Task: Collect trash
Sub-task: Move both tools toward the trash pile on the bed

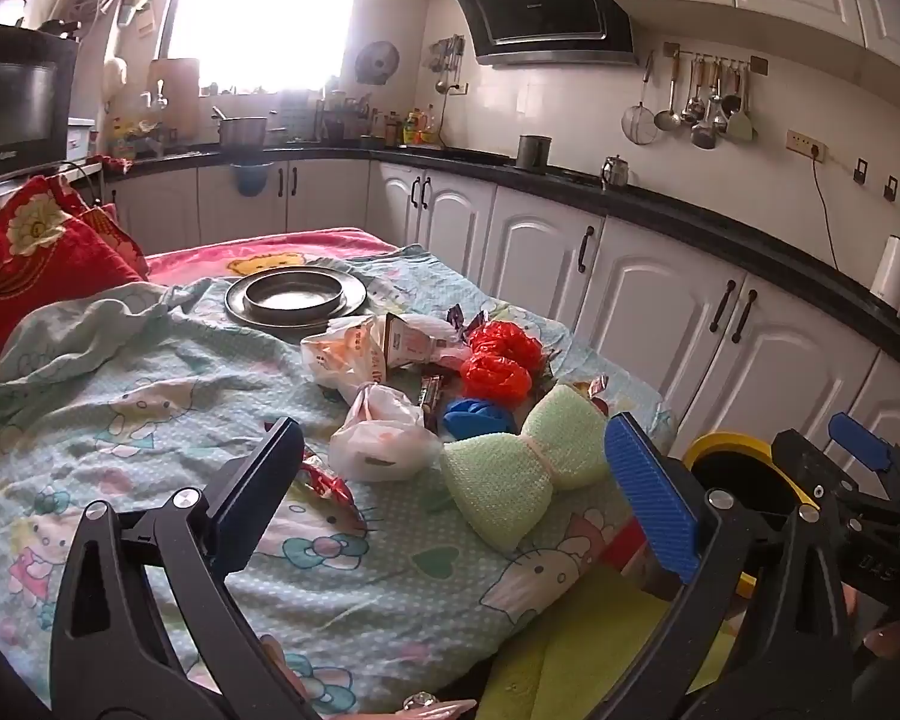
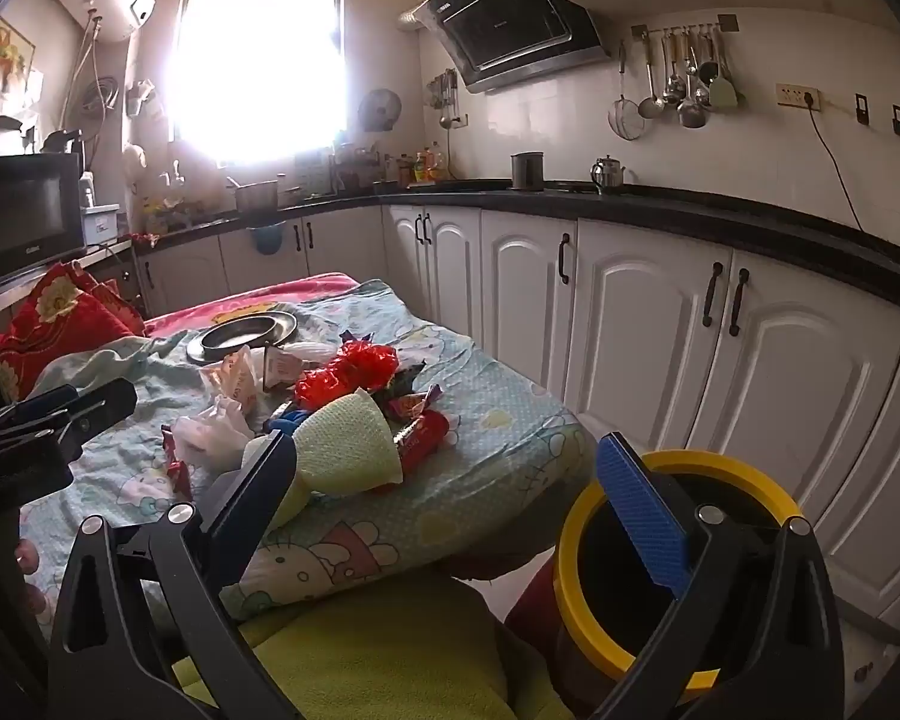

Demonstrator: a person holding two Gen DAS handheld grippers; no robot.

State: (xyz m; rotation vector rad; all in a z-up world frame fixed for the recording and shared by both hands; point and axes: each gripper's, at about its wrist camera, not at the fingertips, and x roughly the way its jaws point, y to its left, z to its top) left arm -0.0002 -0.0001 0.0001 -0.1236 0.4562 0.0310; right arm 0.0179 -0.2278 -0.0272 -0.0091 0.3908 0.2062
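Trash point(image 1: 426, 384) of crumpled bags and wrappers lies mid-blanket point(image 1: 150, 420), likely light, soft and slippery, best pinched at a bunched fold; left gripper point(image 1: 450, 492) and right gripper point(image 2: 450, 504) both gape empty.

Two grippers point(image 1: 456, 480) point(image 2: 450, 492) counted, each with two fingers spread, nothing between; one yellow-rimmed bin point(image 2: 678, 570) seen; two red crumpled bags point(image 1: 501, 363) noted; two whitish plastic bags point(image 1: 384, 438) counted; one green bow-shaped sponge point(image 1: 519, 462) seen; one blue item point(image 1: 477, 417) noted; one metal dish on one plate point(image 1: 294, 300) counted; small wrappers point(image 2: 417, 414) seen (several, exact number unclear); one red pillow point(image 1: 36, 252) noted.
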